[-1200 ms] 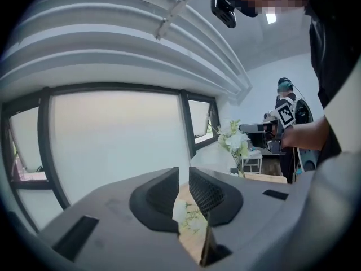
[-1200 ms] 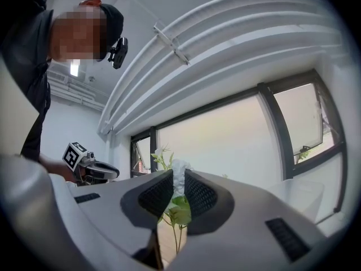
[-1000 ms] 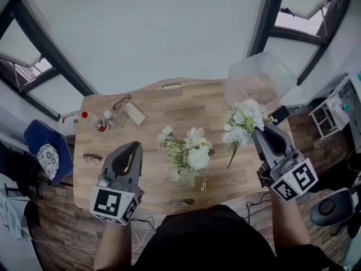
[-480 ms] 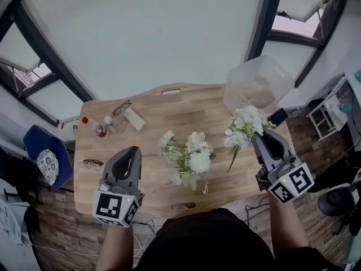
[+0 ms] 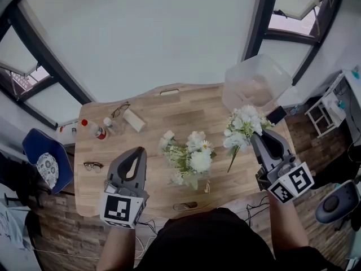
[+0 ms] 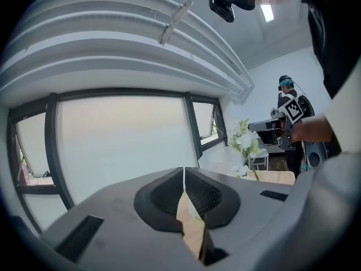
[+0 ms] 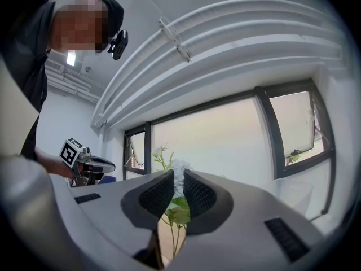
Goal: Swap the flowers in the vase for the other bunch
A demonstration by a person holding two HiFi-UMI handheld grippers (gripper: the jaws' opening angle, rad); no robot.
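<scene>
Your right tongs [image 5: 256, 134] pinch one bunch [image 5: 241, 126], stems dangling over the tabletop's [image 5: 158, 114] right edge, likely lifted to swap. Left tongs [image 5: 136, 151] are closed and empty. The second bunch [image 5: 190, 158] sits mid-tabletop.

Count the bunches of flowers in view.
2. The vase bunch stands at the middle of the table; the held bunch is in the right gripper, above the table's right part. None seems hidden.

The left hand-held gripper [image 5: 137, 151] points forward and about level, its jaws pressed together with nothing between them. The right hand-held gripper [image 5: 255, 134], also level, is clamped on a flower bunch [image 5: 242, 124].
</scene>
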